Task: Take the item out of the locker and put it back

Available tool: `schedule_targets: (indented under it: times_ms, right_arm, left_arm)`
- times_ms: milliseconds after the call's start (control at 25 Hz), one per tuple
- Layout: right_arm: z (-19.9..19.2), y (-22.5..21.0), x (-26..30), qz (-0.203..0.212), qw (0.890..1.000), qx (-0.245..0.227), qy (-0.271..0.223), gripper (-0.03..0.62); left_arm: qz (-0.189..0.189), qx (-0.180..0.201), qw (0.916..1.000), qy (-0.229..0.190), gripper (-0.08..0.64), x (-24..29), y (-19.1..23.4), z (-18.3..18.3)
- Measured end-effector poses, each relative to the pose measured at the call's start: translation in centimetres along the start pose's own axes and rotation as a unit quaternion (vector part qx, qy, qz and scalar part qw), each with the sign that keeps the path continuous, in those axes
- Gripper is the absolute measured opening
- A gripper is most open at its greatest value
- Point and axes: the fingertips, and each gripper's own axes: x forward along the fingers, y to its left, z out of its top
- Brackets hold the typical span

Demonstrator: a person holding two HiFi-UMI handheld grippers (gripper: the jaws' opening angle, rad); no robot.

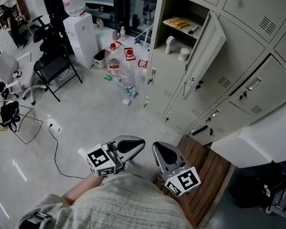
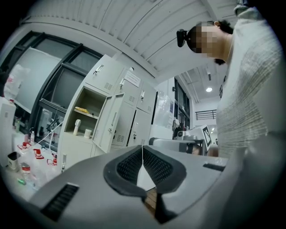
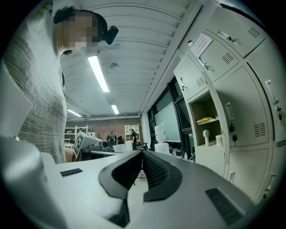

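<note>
The open locker [image 1: 176, 64] stands across the floor, its door [image 1: 205, 52] swung out to the right. On its upper shelf lies a yellow packet [image 1: 177, 22]; below stand a small white fan-like item [image 1: 170, 43] and a white cup [image 1: 184, 54]. Close to the person's body, my left gripper [image 1: 139, 143] and right gripper [image 1: 156, 147] are held side by side, well short of the locker. Both are shut with nothing between the jaws. The left gripper view shows the shut left gripper [image 2: 142, 150] with the locker [image 2: 85, 120] far off at the left. In the right gripper view, beyond the right gripper [image 3: 142, 154], the locker [image 3: 208, 120] is at the right.
A bank of closed lockers [image 1: 258, 83] runs to the right. On the floor at the left are a water dispenser [image 1: 80, 33], a folding chair [image 1: 54, 66], scattered bottles and red items [image 1: 122, 66] and a cable [image 1: 58, 143]. A wooden platform [image 1: 206, 166] lies at the lockers' foot.
</note>
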Motion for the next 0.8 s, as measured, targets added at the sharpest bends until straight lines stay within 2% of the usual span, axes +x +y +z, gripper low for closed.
schedule_targets:
  times_ms: [320,600,800]
  right_arm:
    - [0.6,-5.6,4.9,-0.021,0.999,-0.026,0.001,0.026]
    - [1.4,-13.3,10.6,-0.068,0.998,-0.008,-0.007,0.026]
    - [2.1,-18.2,14.6,-0.117,0.993,-0.005,-0.015,0.026]
  left_arm:
    - [0.002,0.012,0.9999,-0.008,0.009,3.3,7.3,1.4]
    - [-0.014,0.026,0.9995,-0.014,0.009,6.9,15.7,4.2]
    - [-0.023,0.037,0.9990,-0.009,0.009,8.7,21.6,6.0]
